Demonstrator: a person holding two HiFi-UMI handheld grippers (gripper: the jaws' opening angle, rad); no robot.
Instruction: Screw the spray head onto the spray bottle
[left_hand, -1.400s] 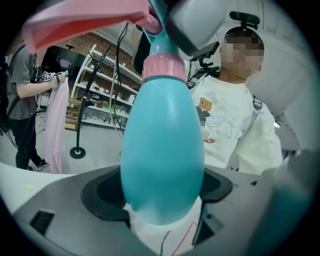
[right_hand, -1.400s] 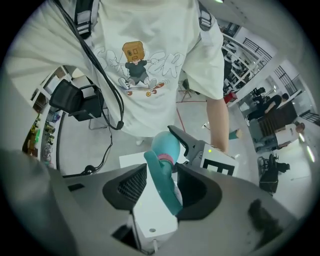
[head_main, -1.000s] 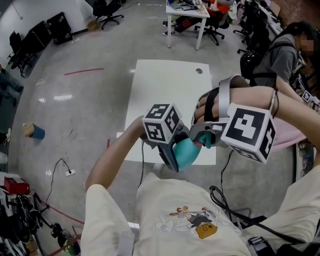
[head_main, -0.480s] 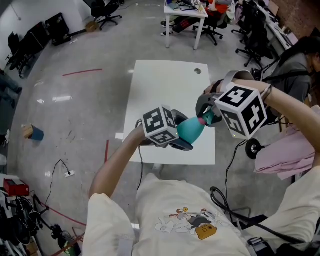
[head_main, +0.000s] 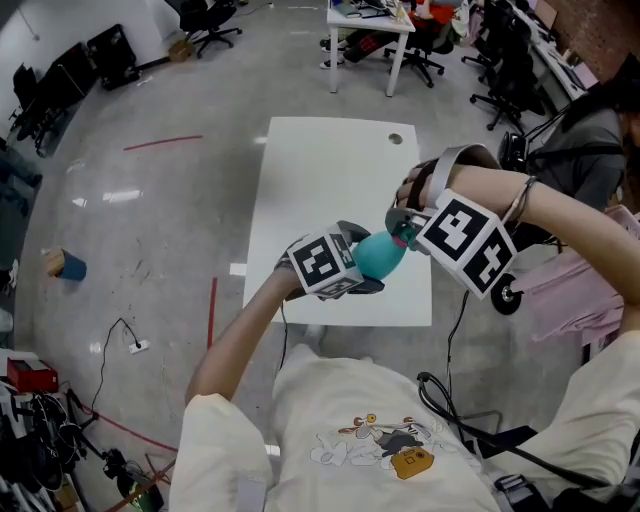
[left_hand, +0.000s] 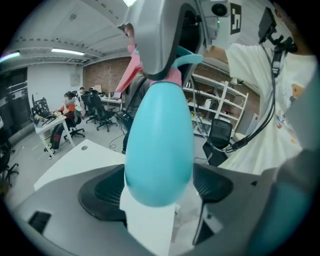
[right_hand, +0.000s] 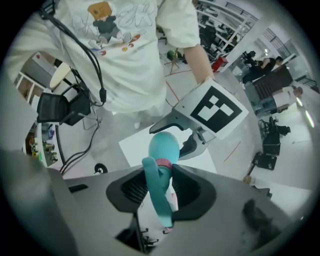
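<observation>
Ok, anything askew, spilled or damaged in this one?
Nothing stands out. The left gripper clamps the teal bottle in the air above the white table; the right gripper grips the spray head, which sits at the bottle's neck. No spill or damage shows.

Smooth glossy plastic spray bottle, matt table

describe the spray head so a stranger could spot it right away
Above the near edge of the white table, the left gripper holds a teal spray bottle. The spray head sits at its narrow end, clamped in the right gripper; its pink collar and long teal trigger set it apart from the smooth bottle.
</observation>
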